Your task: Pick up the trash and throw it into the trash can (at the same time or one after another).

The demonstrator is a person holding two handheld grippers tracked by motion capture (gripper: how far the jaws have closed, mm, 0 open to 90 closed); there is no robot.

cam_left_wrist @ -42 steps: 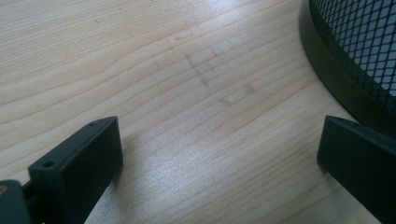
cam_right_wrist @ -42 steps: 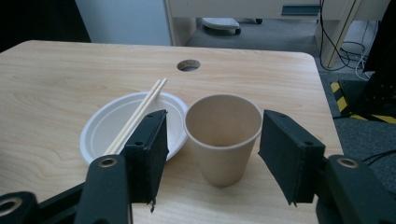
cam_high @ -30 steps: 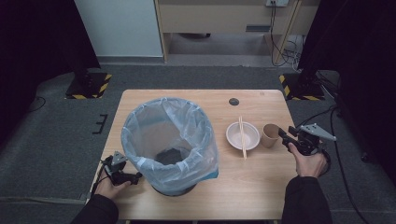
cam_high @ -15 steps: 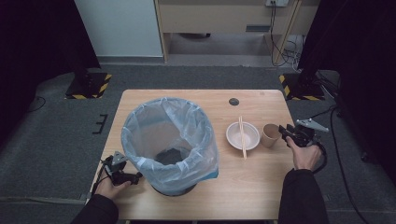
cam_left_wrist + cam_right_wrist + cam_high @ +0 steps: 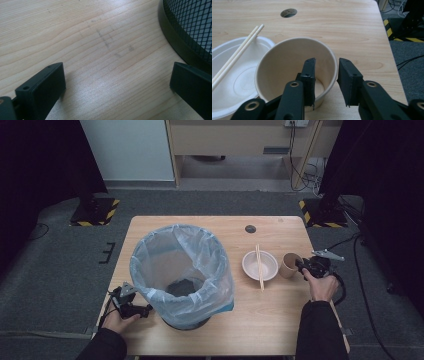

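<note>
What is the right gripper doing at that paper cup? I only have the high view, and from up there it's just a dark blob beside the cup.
Observer: The right gripper has one jaw inside the paper cup and one outside, straddling the wall. There is a gap between the jaws, so it has not clamped yet.
Operator: Is anything in the cup?
Observer: The part of the bottom I can see looks empty.
Operator: And the left gripper by the bin?
Observer: The left gripper is wide open over bare wood, with the bin's black mesh base just beside one jaw.
Operator: Is it one chopstick on the bowl?
Observer: Two, the chopsticks lie side by side across the white bowl.
</note>
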